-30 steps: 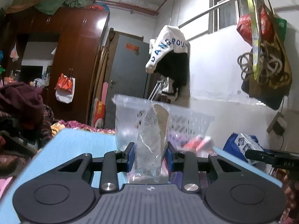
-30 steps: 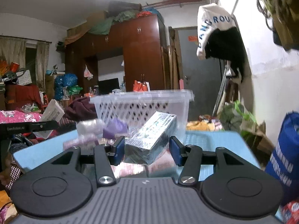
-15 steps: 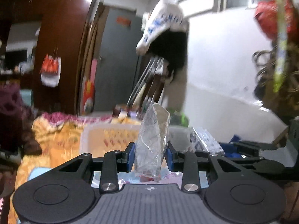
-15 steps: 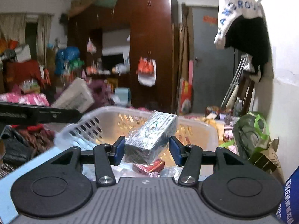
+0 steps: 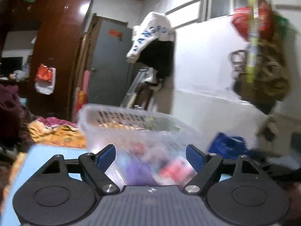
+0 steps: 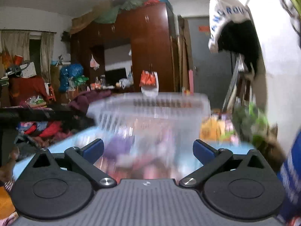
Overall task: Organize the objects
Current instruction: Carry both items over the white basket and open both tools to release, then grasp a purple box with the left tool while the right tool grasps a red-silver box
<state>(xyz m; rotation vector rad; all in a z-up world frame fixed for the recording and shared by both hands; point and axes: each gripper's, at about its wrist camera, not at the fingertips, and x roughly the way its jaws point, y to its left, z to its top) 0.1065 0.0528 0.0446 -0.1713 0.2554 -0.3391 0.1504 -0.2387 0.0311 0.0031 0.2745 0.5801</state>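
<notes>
Though blurred, clear basket (image 5: 131, 124) just ahead of left gripper (image 5: 150, 155), between its just-opened, empty jaws.

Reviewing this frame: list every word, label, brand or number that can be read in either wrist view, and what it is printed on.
"ANGRO", blue letters, ends cut off: on the white sleeve of the hanging garment; the right wrist view shows the same lettering.
Orange sign on the grey door: too blurred to read.
Blue bag at the right edge: white lettering, too smeared to read.
Packets inside the clear basket: blurred, nothing legible.
</notes>
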